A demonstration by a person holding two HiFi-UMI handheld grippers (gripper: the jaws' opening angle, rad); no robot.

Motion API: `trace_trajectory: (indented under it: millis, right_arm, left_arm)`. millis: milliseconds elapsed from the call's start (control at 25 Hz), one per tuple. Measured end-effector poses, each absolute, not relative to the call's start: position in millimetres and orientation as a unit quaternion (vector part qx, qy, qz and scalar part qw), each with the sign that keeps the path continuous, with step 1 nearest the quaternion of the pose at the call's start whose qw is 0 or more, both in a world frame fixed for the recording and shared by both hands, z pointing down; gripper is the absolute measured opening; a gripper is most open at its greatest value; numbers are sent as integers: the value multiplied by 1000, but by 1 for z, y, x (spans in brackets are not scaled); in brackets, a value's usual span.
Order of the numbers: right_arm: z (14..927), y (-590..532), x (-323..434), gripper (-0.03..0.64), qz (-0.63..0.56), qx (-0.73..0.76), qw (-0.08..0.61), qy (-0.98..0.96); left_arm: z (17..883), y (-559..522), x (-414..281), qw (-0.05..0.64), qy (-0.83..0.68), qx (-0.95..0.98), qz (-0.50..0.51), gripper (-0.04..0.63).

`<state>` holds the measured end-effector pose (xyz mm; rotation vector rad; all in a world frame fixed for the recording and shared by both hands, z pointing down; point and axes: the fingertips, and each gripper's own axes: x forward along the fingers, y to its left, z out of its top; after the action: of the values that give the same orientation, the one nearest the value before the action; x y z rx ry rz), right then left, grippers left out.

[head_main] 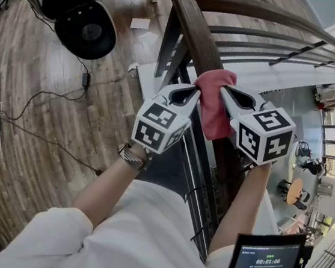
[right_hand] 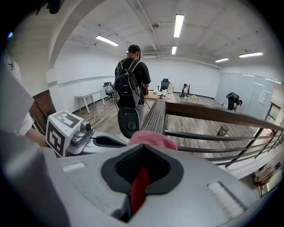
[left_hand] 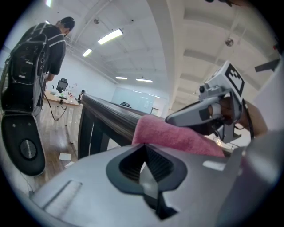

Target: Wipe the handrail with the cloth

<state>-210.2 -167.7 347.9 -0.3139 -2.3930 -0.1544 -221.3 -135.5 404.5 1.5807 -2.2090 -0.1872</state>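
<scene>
**Left gripper and right gripper pinching the cloth on the handrail**

Left of the handrail, the left gripper is pressing its jaws together on the pink cloth's left edge. The cloth is lying bunched over the dark wooden handrail between both grippers, hanging down the rail's right side. Right of the handrail, the right gripper is clamping the cloth's other edge, with red fabric showing between its jaws.
</scene>
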Motion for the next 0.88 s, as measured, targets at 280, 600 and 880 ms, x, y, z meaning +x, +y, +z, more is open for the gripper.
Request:
trace_trajectory:
  millis: [280, 600, 880]
  right_arm:
    - [345, -167, -220, 4, -56, -116, 348, -929]
    - [342, -165, -228, 3, -58, -113, 352, -928]
    - [342, -164, -238, 4, -59, -112, 352, -927]
  left_arm:
    - [402, -134, -232, 207, -796, 564, -69, 8]
    - [399, -132, -239, 205, -797, 564, -74, 6]
    - [400, -131, -246, 205, -796, 563, -80, 6]
